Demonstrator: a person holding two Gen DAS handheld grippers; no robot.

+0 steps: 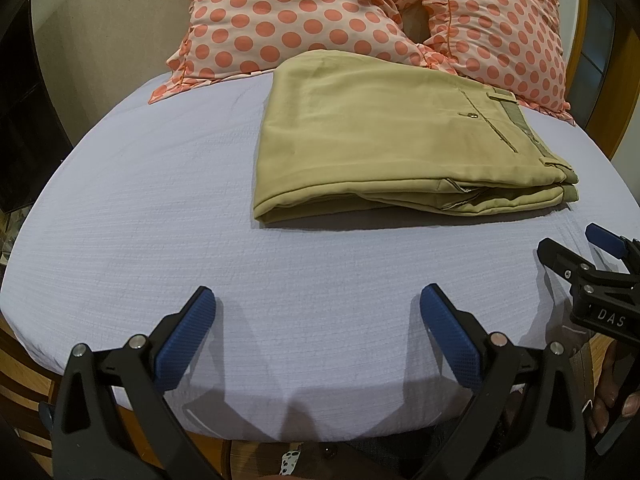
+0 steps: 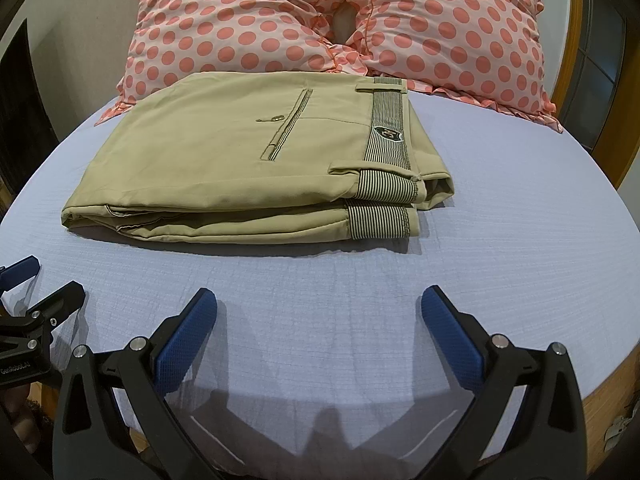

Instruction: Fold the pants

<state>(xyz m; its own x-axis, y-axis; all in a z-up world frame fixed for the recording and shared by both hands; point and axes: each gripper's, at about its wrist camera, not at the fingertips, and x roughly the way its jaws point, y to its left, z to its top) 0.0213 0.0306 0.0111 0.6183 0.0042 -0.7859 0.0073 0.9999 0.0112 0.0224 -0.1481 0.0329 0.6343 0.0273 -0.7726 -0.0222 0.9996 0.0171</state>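
The khaki pants (image 1: 380, 136) lie folded in a flat rectangular stack on the lavender bed sheet (image 1: 200, 240), waistband with striped lining to the right; they also show in the right wrist view (image 2: 240, 160). My left gripper (image 1: 318, 308) is open and empty, above the sheet near the bed's front edge, well short of the pants. My right gripper (image 2: 320, 308) is open and empty, also near the front edge and apart from the pants. The right gripper shows at the right edge of the left wrist view (image 1: 580, 256); the left gripper shows at the left edge of the right wrist view (image 2: 44, 280).
Two pink polka-dot pillows (image 1: 288, 16) (image 2: 448, 28) lean at the head of the bed behind the pants. The wooden bed frame (image 2: 600, 396) runs along the front and right edges. A dark piece of furniture (image 1: 20, 140) stands at the left.
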